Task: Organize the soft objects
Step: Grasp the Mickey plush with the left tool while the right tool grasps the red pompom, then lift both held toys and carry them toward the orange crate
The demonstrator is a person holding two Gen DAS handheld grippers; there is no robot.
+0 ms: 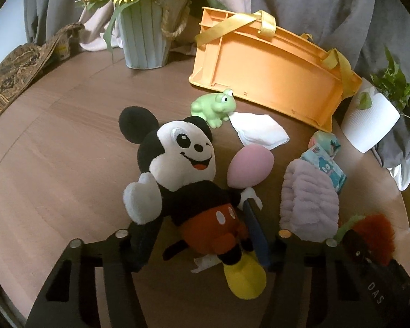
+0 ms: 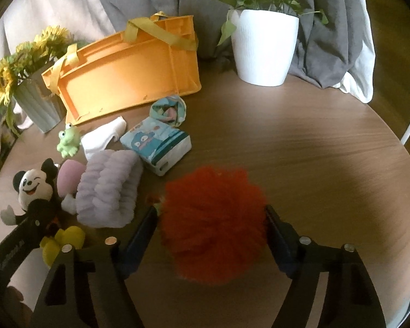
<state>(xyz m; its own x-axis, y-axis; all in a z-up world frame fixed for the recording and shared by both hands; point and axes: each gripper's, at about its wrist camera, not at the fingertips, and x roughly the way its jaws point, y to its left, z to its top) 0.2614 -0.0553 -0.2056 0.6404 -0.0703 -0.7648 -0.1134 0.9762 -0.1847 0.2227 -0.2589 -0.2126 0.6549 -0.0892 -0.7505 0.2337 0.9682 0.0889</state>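
I read this as the pick-up step for two toys at once, with nothing lifted yet. My left tool point(image 1: 202, 227) straddles the black, white and red plush mouse doll point(image 1: 188, 180), which lies on its back on the round wooden table point(image 1: 68, 147) close to the near edge. One finger sits by the doll's white-gloved hand and the other along its red shorts. The jaws stand partly spread, and I cannot tell whether the pads already press into the plush.

My right tool point(image 2: 210, 235) brackets the fluffy orange-red pompom point(image 2: 213, 224), also near the near edge, to the right of the doll. Both fingers sit at the fringe of its fur. The jaws are half spread, and whether they bite the core or only brush the fluff is not clear.

The orange plastic crate with yellow ribbon handles point(image 1: 270, 73) lies tipped on its side toward the far edge. I judge it to be the likely destination. Between it and my tools lie a green rubber frog point(image 1: 218, 106), a white folded cloth point(image 1: 259, 131), a pink egg-shaped sponge point(image 1: 248, 166), a lilac ribbed fleece bundle point(image 1: 309, 205) and a blue printed tissue pack point(image 2: 155, 145).

Next I would squeeze until both toys compress firmly, then lift straight up so the neighbours are not dragged. The crate looks as though it needs righting before anything goes in.
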